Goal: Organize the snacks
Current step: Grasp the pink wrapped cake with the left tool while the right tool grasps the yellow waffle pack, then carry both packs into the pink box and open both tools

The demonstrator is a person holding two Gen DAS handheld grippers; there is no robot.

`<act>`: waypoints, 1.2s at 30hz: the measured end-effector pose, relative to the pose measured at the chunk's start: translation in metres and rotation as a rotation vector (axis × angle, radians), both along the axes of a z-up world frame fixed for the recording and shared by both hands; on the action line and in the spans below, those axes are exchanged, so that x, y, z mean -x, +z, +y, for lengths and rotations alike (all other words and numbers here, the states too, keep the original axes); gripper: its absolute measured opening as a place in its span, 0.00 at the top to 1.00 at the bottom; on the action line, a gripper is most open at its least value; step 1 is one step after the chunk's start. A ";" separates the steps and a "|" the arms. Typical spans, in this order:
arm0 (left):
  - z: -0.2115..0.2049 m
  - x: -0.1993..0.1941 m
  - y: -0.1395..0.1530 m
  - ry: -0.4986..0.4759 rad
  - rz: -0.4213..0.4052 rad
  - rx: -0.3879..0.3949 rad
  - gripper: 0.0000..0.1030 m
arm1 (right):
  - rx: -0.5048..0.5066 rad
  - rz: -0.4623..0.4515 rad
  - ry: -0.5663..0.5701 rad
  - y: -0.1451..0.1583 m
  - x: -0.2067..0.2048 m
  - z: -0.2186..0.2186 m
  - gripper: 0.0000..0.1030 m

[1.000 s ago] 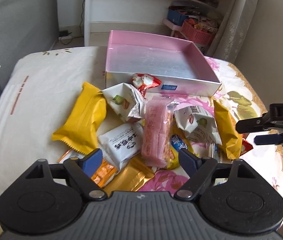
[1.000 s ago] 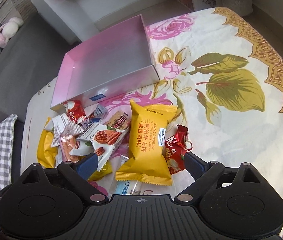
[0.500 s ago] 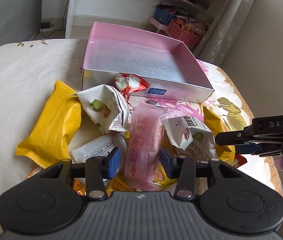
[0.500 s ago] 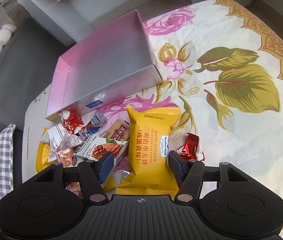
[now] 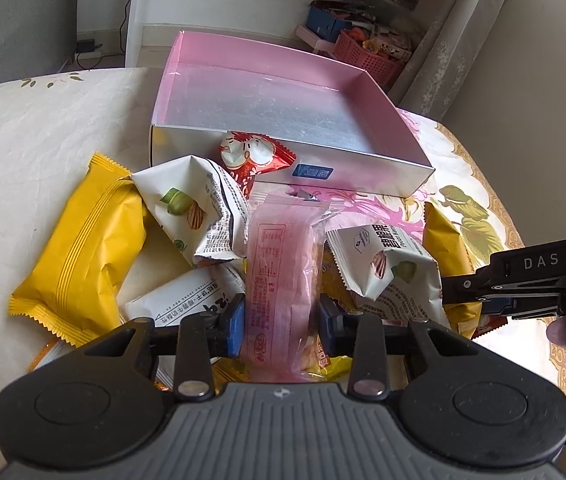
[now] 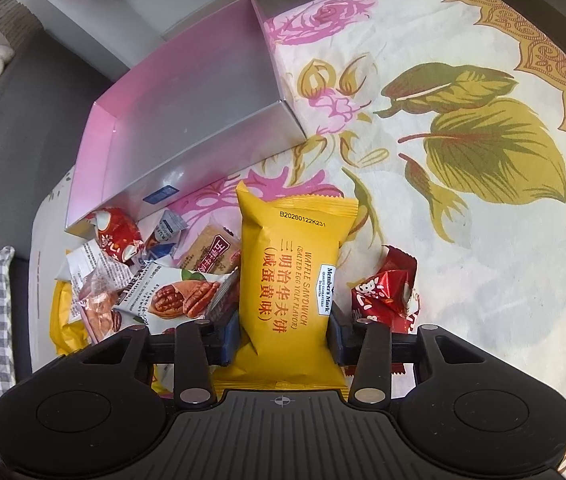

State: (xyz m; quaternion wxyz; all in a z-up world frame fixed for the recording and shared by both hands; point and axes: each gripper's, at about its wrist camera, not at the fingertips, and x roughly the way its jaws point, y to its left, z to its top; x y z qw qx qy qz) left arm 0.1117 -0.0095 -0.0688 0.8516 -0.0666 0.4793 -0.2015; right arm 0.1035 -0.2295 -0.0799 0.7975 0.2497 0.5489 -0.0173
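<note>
An empty pink-walled box (image 5: 283,80) stands at the back of the table; it also shows in the right wrist view (image 6: 191,108). A heap of snack packets lies in front of it. My left gripper (image 5: 281,326) is shut on a long pink packet (image 5: 283,264) that points toward the box. My right gripper (image 6: 283,332) is shut on a yellow waffle sandwich packet (image 6: 291,276). The right gripper also shows in the left wrist view (image 5: 479,288), at the right edge of the heap.
Around the held packets lie a yellow packet (image 5: 83,248), white nut packets (image 5: 195,208) (image 5: 387,268), a red candy (image 5: 251,156) against the box wall, and a red packet (image 6: 383,292). A floral cloth (image 6: 463,140) covers the table. Shelves and baskets (image 5: 367,48) stand behind.
Both grippers went from wide open to closed on their packets: the left on the pink packet, the right on the yellow waffle packet. Both moved forward over the heap.
</note>
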 end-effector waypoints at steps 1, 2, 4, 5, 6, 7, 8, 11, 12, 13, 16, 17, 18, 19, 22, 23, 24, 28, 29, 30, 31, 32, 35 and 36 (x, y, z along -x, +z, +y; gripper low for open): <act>0.000 0.000 0.000 0.000 0.001 -0.002 0.68 | 0.000 -0.001 -0.002 0.001 0.000 0.000 0.61; 0.000 0.000 0.001 0.000 0.000 -0.003 0.68 | -0.001 -0.002 -0.003 0.001 0.001 0.000 0.61; 0.000 0.002 0.004 0.003 -0.005 -0.006 0.68 | -0.004 -0.008 -0.004 0.003 0.001 -0.001 0.62; 0.001 0.002 0.006 0.003 -0.009 -0.005 0.68 | -0.007 -0.012 -0.004 0.004 0.002 -0.002 0.63; 0.002 0.003 0.008 0.002 -0.013 -0.005 0.69 | -0.009 -0.018 -0.002 0.006 0.003 -0.002 0.63; 0.003 0.004 0.010 0.001 -0.018 -0.007 0.69 | -0.010 -0.025 0.000 0.008 0.003 -0.002 0.63; 0.003 0.005 0.012 0.000 -0.023 -0.009 0.69 | -0.011 -0.033 0.000 0.011 0.004 -0.002 0.63; 0.002 0.009 0.021 -0.006 -0.040 -0.014 0.69 | -0.019 -0.056 -0.006 0.019 0.005 -0.003 0.63; 0.003 0.010 0.023 -0.008 -0.048 -0.015 0.69 | -0.022 -0.064 -0.010 0.023 0.006 -0.003 0.63; 0.003 0.011 0.027 -0.009 -0.058 -0.015 0.69 | -0.025 -0.073 -0.014 0.026 0.006 -0.004 0.63; 0.004 0.013 0.035 -0.005 -0.084 -0.010 0.69 | -0.043 -0.100 -0.030 0.036 0.006 -0.007 0.63; 0.005 0.014 0.037 0.000 -0.094 -0.009 0.69 | -0.048 -0.108 -0.037 0.039 0.006 -0.008 0.63; 0.005 0.014 0.040 0.007 -0.104 -0.011 0.69 | -0.054 -0.116 -0.043 0.041 0.005 -0.009 0.63; 0.005 0.013 0.042 0.015 -0.116 -0.015 0.69 | -0.061 -0.125 -0.049 0.044 0.005 -0.010 0.63; 0.004 0.009 0.050 0.038 -0.145 -0.021 0.69 | -0.088 -0.150 -0.062 0.052 0.000 -0.013 0.63; 0.003 0.008 0.052 0.045 -0.157 -0.023 0.69 | -0.096 -0.158 -0.065 0.054 -0.001 -0.014 0.63; 0.001 0.006 0.054 0.051 -0.169 -0.027 0.69 | -0.105 -0.168 -0.070 0.056 -0.003 -0.014 0.63; -0.002 -0.009 0.058 0.085 -0.196 -0.033 0.69 | -0.151 -0.193 -0.090 0.058 -0.013 -0.015 0.63; -0.001 -0.014 0.058 0.095 -0.197 -0.031 0.69 | -0.162 -0.197 -0.095 0.058 -0.016 -0.014 0.63; -0.002 -0.019 0.058 0.102 -0.200 -0.032 0.69 | -0.172 -0.202 -0.100 0.058 -0.019 -0.013 0.63; -0.004 -0.025 0.057 0.108 -0.204 -0.040 0.69 | -0.179 -0.209 -0.102 0.058 -0.022 -0.011 0.63; -0.007 -0.030 0.056 0.112 -0.208 -0.050 0.69 | -0.182 -0.219 -0.104 0.058 -0.024 -0.010 0.63; -0.014 -0.047 0.051 0.123 -0.218 -0.078 0.69 | -0.185 -0.253 -0.110 0.058 -0.034 -0.006 0.63; -0.016 -0.052 0.050 0.127 -0.216 -0.083 0.69 | -0.190 -0.259 -0.113 0.057 -0.037 -0.006 0.63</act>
